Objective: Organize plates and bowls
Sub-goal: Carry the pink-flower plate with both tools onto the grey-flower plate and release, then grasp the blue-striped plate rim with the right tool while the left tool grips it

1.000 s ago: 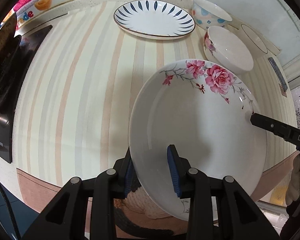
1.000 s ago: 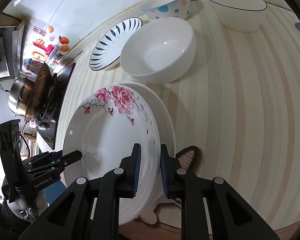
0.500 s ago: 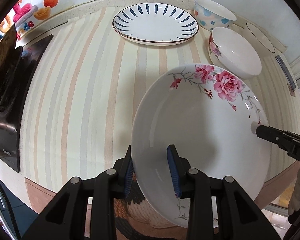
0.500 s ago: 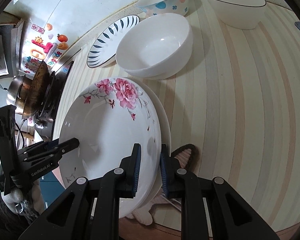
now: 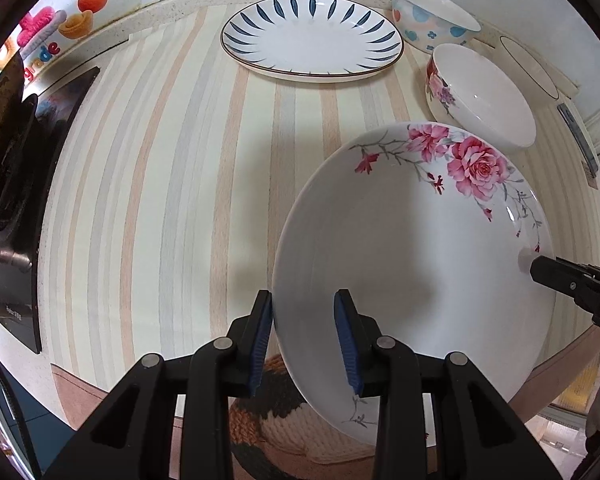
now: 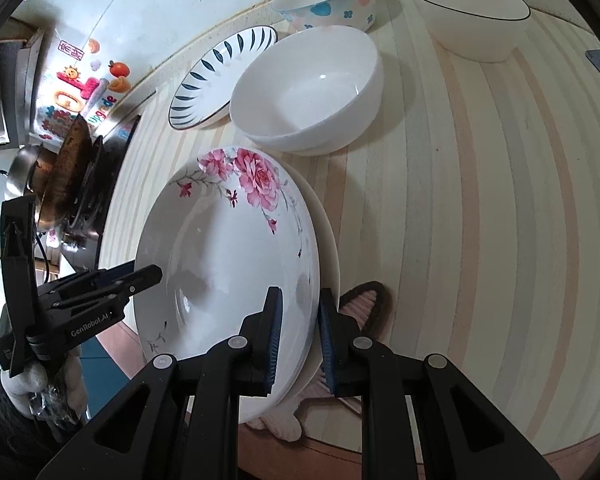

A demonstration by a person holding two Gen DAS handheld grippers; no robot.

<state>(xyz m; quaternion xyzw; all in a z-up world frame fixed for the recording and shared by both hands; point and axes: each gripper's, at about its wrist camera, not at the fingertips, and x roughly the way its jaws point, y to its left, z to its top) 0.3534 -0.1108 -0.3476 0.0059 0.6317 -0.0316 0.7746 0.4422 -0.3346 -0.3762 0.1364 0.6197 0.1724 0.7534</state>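
A white deep plate with pink roses (image 5: 412,248) (image 6: 228,248) hangs tilted over the near edge of the striped counter (image 5: 160,200). My left gripper (image 5: 304,300) is shut on its left rim, one blue pad inside the plate and one outside. My right gripper (image 6: 298,300) is shut on the opposite rim, and its tip shows in the left wrist view (image 5: 536,270). The left gripper (image 6: 152,274) reaches in from the left in the right wrist view. A second white rim (image 6: 328,232) shows just behind the rose plate.
At the back stand a blue-leaf plate (image 5: 312,40) (image 6: 220,76), a spotted bowl (image 5: 432,16) (image 6: 328,0), a white bowl with a rose outside (image 5: 484,96) (image 6: 308,88) and a black-rimmed bowl (image 6: 472,12). A stove (image 5: 8,160) with a pan (image 6: 60,168) lies left.
Both grippers keep their hold on the rose plate. The plate has shifted only slightly and stands a little more edge-on in the right wrist view.
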